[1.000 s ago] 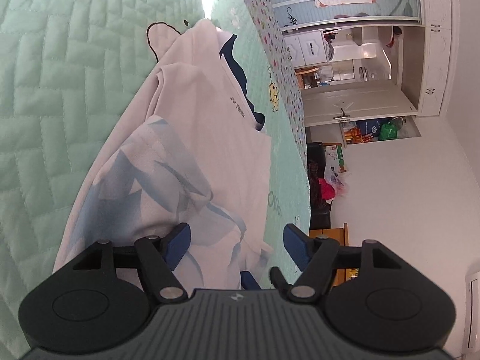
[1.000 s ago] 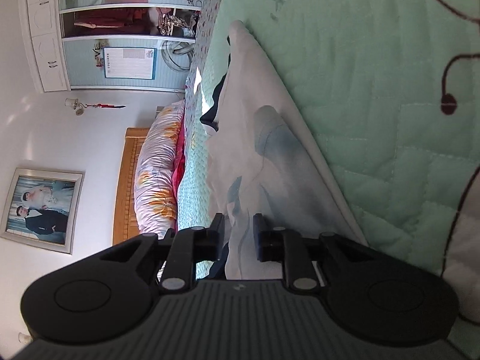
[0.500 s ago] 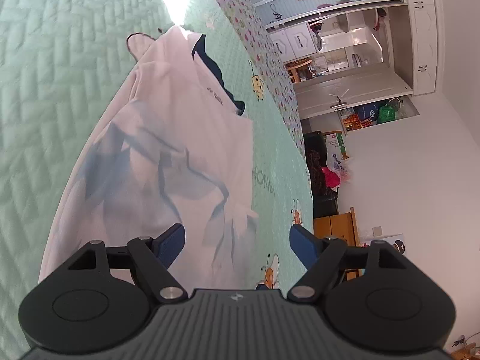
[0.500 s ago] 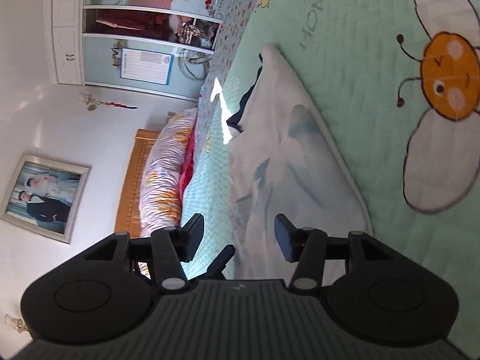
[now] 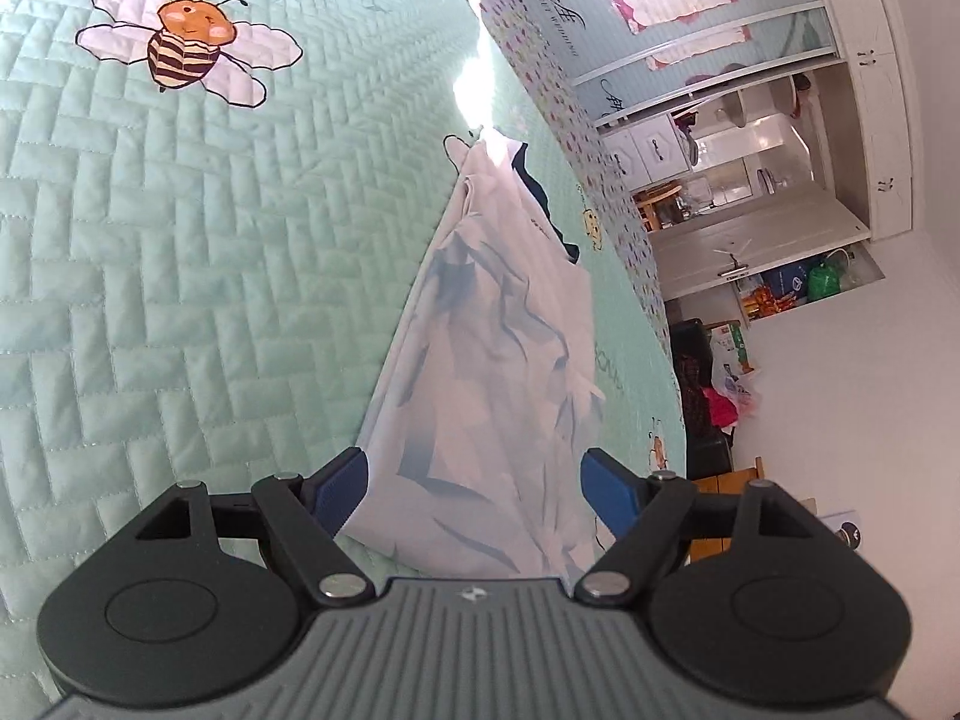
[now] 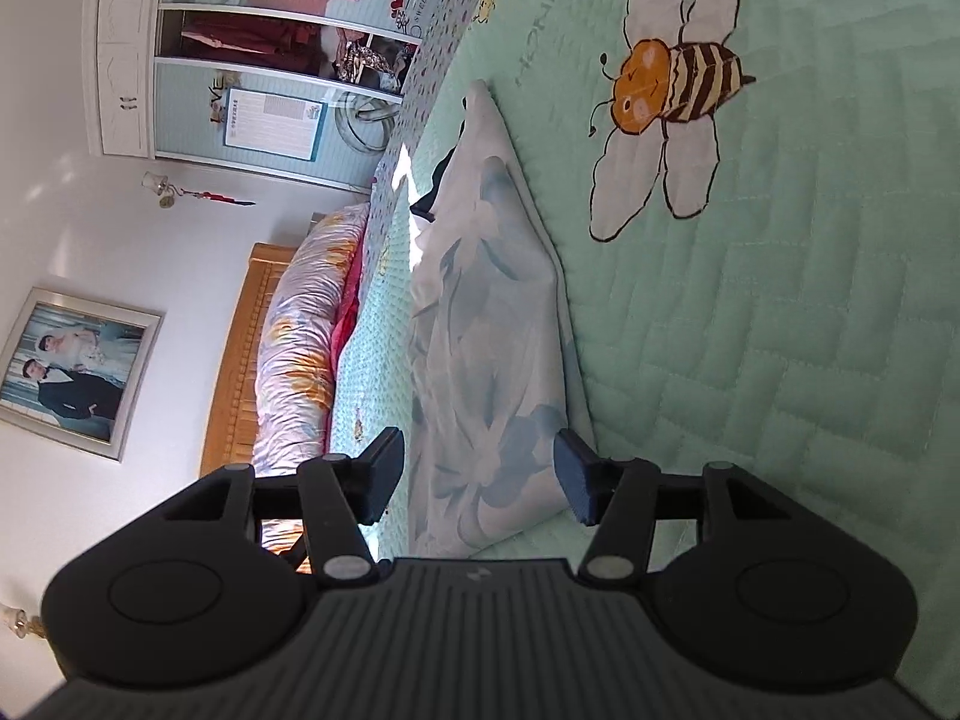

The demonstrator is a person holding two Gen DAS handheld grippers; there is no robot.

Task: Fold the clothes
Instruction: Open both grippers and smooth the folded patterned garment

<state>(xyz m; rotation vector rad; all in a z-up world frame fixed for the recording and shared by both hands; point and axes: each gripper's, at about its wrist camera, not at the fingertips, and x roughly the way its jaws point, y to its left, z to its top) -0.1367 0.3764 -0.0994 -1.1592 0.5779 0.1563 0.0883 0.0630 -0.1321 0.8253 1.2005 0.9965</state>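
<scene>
A white shirt with a pale blue print [image 5: 498,360] lies folded into a long narrow strip on the green quilted bedspread [image 5: 180,276]; its dark navy collar [image 5: 543,198] shows at the far end. My left gripper [image 5: 474,480] hovers open over the near end of the strip, pads clear of the cloth. In the right wrist view the same shirt [image 6: 486,348] stretches away from me. My right gripper [image 6: 477,471] is above its near end, jaws still opening, and the fingers [image 6: 573,477] do not press the fabric.
Embroidered bees [image 5: 186,54] [image 6: 666,96] decorate the bedspread beside the shirt. A floral pillow [image 6: 300,330] and wooden headboard [image 6: 240,348] lie past the bed's left side. A wardrobe [image 5: 708,24], doorway and bags [image 5: 798,288] stand beyond the bed's right edge.
Both grippers pulled back from the shirt's near end and rose a little. The right gripper, earlier nearly closed at the cloth edge, spread its jaws; the left stayed wide.
</scene>
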